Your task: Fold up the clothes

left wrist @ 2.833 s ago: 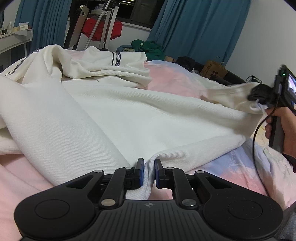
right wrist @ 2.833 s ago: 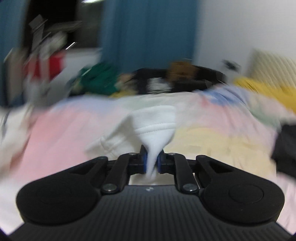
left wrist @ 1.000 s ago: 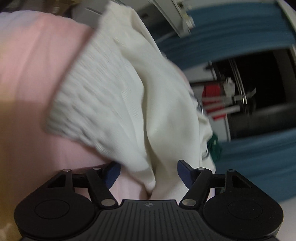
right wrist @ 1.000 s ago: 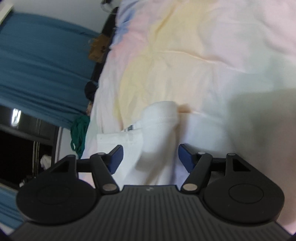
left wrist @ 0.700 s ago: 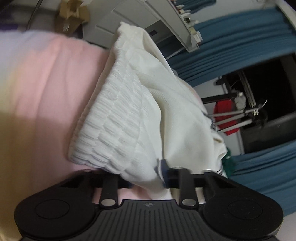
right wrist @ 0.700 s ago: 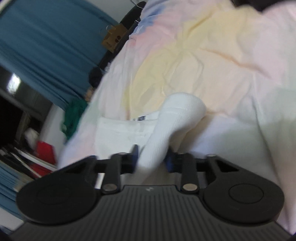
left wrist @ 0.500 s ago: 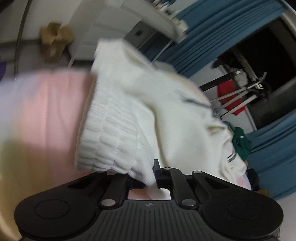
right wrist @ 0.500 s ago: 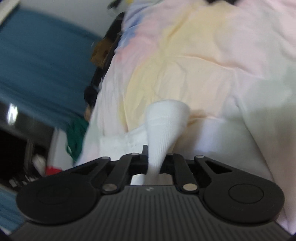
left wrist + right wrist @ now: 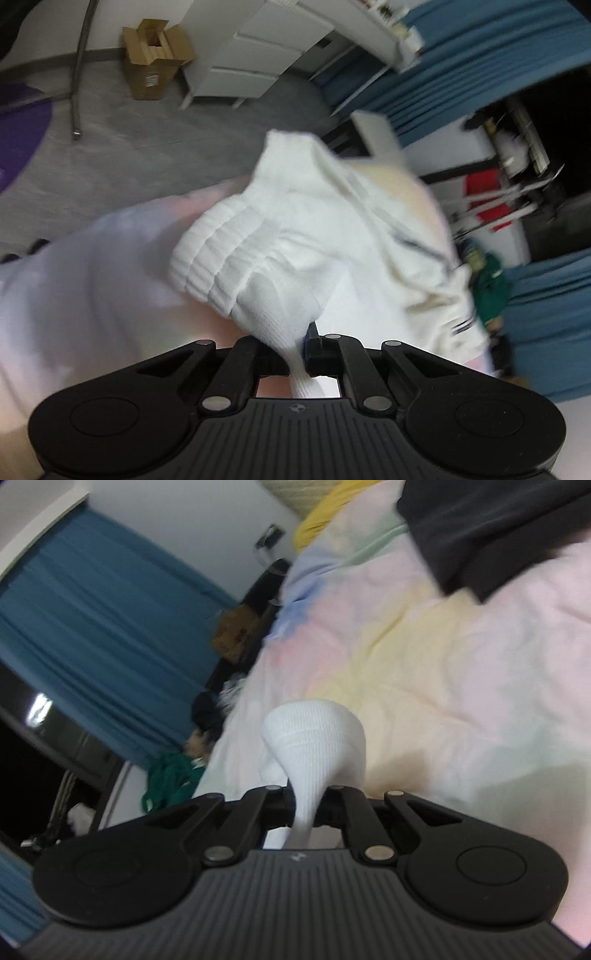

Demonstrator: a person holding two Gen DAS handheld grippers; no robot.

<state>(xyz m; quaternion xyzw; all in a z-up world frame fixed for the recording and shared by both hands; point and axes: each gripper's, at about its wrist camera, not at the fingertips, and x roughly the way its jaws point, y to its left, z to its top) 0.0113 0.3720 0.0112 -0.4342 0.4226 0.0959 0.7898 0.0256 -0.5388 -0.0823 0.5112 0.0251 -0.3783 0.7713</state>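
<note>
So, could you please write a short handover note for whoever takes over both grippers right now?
Left gripper: shut on the ribbed hem of the cream knit sweater.
Right gripper: shut on a ribbed cuff of the same white knit.
The sweater hangs bunched over the pastel bedsheet.
Done: both grips taken.
Left: bring the gripped ends together, lay flat, finish folding.
</note>
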